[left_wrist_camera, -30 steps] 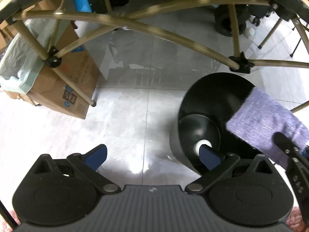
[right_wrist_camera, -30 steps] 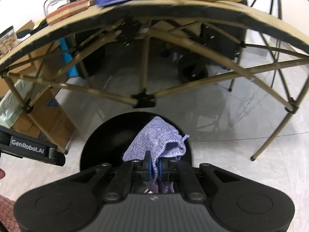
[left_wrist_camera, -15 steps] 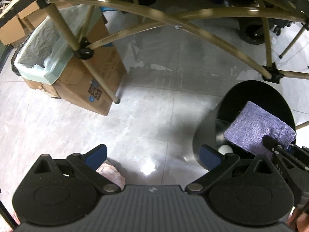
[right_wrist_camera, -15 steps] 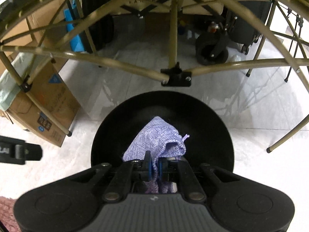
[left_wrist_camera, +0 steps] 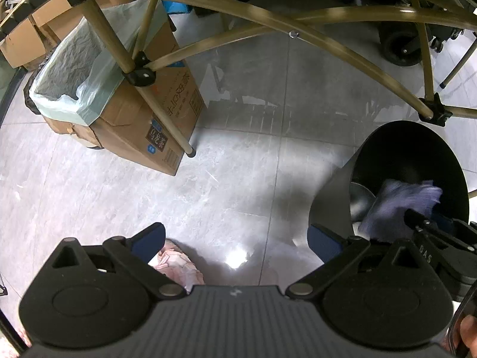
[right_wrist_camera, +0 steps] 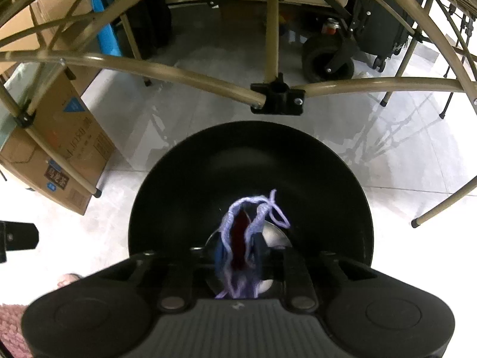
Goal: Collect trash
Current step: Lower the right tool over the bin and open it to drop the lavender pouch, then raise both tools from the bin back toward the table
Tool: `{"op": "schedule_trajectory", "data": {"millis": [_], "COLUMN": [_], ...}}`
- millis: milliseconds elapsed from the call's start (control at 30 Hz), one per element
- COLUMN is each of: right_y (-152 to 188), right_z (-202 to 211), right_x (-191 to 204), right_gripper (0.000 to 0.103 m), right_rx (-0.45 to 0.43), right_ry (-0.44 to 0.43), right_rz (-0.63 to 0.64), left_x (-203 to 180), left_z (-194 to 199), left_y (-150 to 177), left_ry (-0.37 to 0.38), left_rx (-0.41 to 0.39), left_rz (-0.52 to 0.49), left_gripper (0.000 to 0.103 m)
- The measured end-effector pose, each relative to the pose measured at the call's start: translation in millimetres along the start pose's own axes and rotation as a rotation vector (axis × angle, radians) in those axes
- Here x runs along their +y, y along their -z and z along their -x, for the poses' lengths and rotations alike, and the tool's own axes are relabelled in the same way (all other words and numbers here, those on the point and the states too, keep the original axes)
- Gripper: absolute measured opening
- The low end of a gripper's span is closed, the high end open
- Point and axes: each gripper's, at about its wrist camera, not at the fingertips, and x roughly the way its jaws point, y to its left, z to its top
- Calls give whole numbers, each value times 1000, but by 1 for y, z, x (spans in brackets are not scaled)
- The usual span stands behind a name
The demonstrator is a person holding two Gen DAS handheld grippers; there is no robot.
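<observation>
Dangling purple pouch (right_wrist_camera: 238,247) over black bin (right_wrist_camera: 184,179), right hand-held gripper (right_wrist_camera: 238,256) pinching; left (left_wrist_camera: 235,238) spread.

A glossy grey tiled floor (left_wrist_camera: 238,155) carries everything here, with a bright light glare on it. Standing on it is a black round bin (right_wrist_camera: 250,161), near the foot of a folding table's tan metal legs (left_wrist_camera: 167,119), which also rest on the tiles. A cardboard box (left_wrist_camera: 155,125) lined with a pale green plastic bag (left_wrist_camera: 71,68) sits on the floor to the left, well apart from the bin. A black wheel (right_wrist_camera: 325,56) rests farther back.
</observation>
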Motion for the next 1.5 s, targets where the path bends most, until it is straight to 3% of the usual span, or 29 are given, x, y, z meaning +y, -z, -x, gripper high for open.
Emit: {"op": "schedule_trajectory", "data": {"millis": [33, 100, 167, 900, 1133, 1500], "right_y": [0, -1, -2, 2, 3, 9], "right_z": [0, 0, -1, 4, 25, 78], "right_x": [0, -2, -4, -6, -8, -24], "right_gripper": [40, 79, 103, 103, 103, 103], "right_rx": [4, 8, 15, 2, -60, -192], "right_ry": [2, 15, 31, 72, 90, 49], "right_rz": [-3, -12, -20, 3, 28, -10], "left_x": [0, 0, 0, -6, -6, -12], "left_z": [0, 1, 0, 7, 25, 60], "left_y": [0, 0, 0, 0, 2, 13], "left_ry": [-3, -6, -7, 10, 31, 69], "left_rx": [-3, -5, -5, -25, -86, -222], "left_rz": [-1, -2, -5, -17, -16, -48], "left_gripper": [103, 103, 103, 103, 103, 103]}}
